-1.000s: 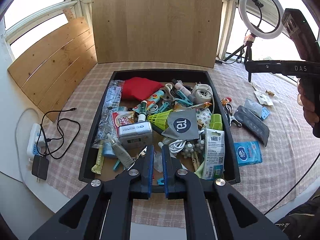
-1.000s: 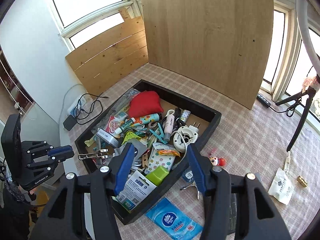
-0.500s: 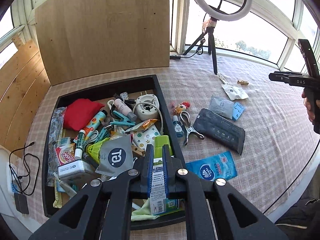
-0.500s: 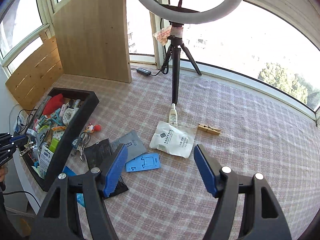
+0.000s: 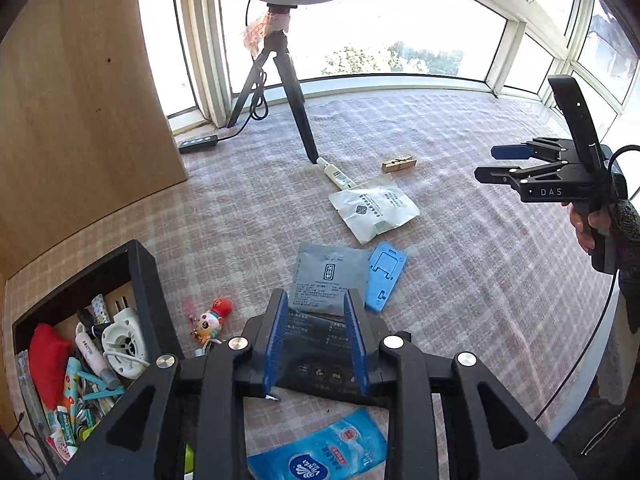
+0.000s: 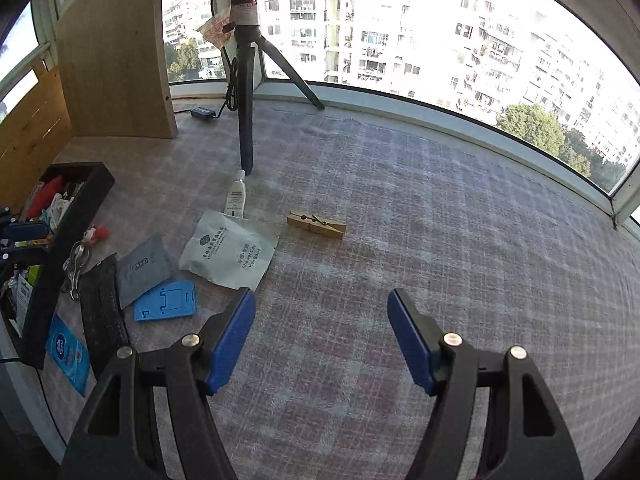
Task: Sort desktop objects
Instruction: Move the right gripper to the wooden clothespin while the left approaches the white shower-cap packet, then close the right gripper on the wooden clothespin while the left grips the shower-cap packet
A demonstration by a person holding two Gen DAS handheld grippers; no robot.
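My left gripper (image 5: 316, 296) hovers just right of the black tray (image 5: 144, 292). Its jaws are opening and nothing is pressed between the pads. Through the gap I see the grey sachet (image 5: 328, 276) and a black pouch (image 6: 100, 312) on the cloth. Next to the sachet lies a blue phone stand (image 5: 384, 276). Farther off are a white shower-cap packet (image 5: 374, 208), a small tube (image 5: 336, 174) and a wooden clothespin (image 5: 398, 163). My right gripper (image 6: 320, 298) stands open over bare checked cloth, with the clothespin (image 6: 316, 224) ahead of it.
The tray (image 6: 68, 232) is crammed with several small items. Beside it lie a doll keychain (image 5: 210, 320), a metal clip (image 6: 76, 268) and a blue wipes pack (image 5: 320, 452). A ring-light tripod (image 6: 246, 120) and a wooden board (image 5: 80, 100) stand at the back.
Both views swung right, from the tray to the cloth. The left jaws, shut on a carded package half a second ago, have parted and the package is gone from them. The right jaws widened.
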